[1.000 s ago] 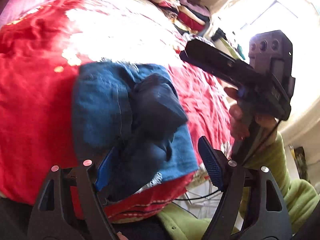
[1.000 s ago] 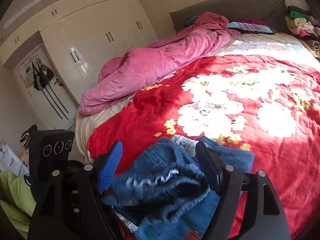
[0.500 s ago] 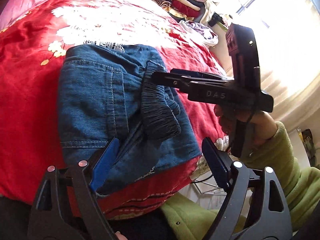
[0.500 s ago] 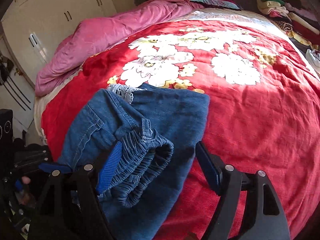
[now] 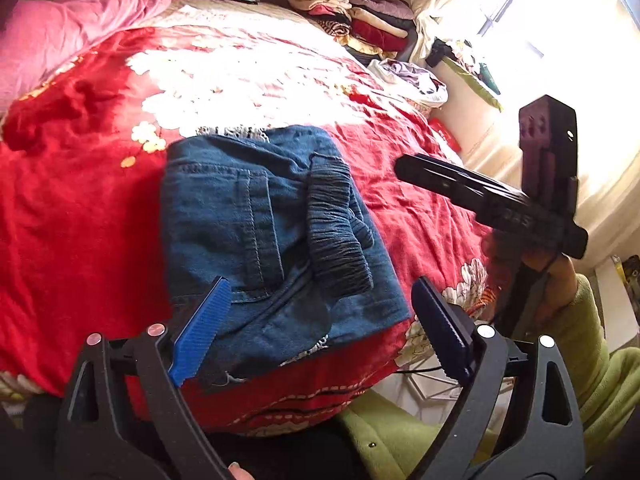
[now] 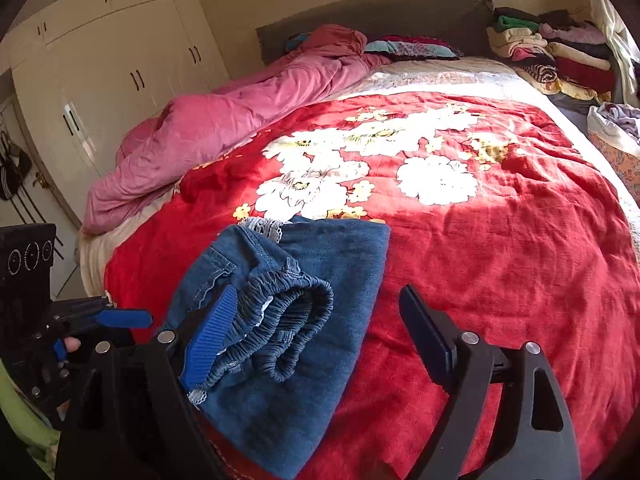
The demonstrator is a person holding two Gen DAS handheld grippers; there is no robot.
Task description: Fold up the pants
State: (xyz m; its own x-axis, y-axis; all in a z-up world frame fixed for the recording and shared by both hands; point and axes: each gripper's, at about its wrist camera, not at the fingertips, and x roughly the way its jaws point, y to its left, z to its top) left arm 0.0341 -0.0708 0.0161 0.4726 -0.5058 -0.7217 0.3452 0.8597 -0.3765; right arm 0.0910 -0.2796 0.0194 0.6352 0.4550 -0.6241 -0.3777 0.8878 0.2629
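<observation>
The folded pants [image 5: 276, 236], blue denim, lie in a compact bundle in the lower middle of the left wrist view, on the red floral bedspread [image 5: 80, 220] near the bed's near edge. A dark gathered waistband [image 5: 336, 232] sits doubled over on top of the bundle, right of its centre, and a strip of pale lace trim [image 5: 234, 133] peeks out at the far edge. In the right wrist view the same pants [image 6: 320, 312] fill the lower left, with the elastic waistband [image 6: 288, 320] curled open towards the camera.

The left gripper [image 5: 320, 332] hangs at the bottom of its frame with its two blue pads spread wide, one on each side of the bundle's near edge, holding nothing. The right gripper [image 6: 316, 344] is likewise spread wide at the bottom of its own frame; its left pad overlaps the waistband in the picture, but whether it touches the cloth cannot be told. Seen from the left wrist view, the right gripper [image 5: 404, 168] sits at the right of the frame, above the bedspread and apart from the pants.

Beyond, a pink quilt [image 6: 224, 128] is bunched along the upper left of the bed, a stack of folded clothes [image 6: 556, 60] stands at the upper right, and cream wardrobe doors [image 6: 120, 80] fill the upper left.
</observation>
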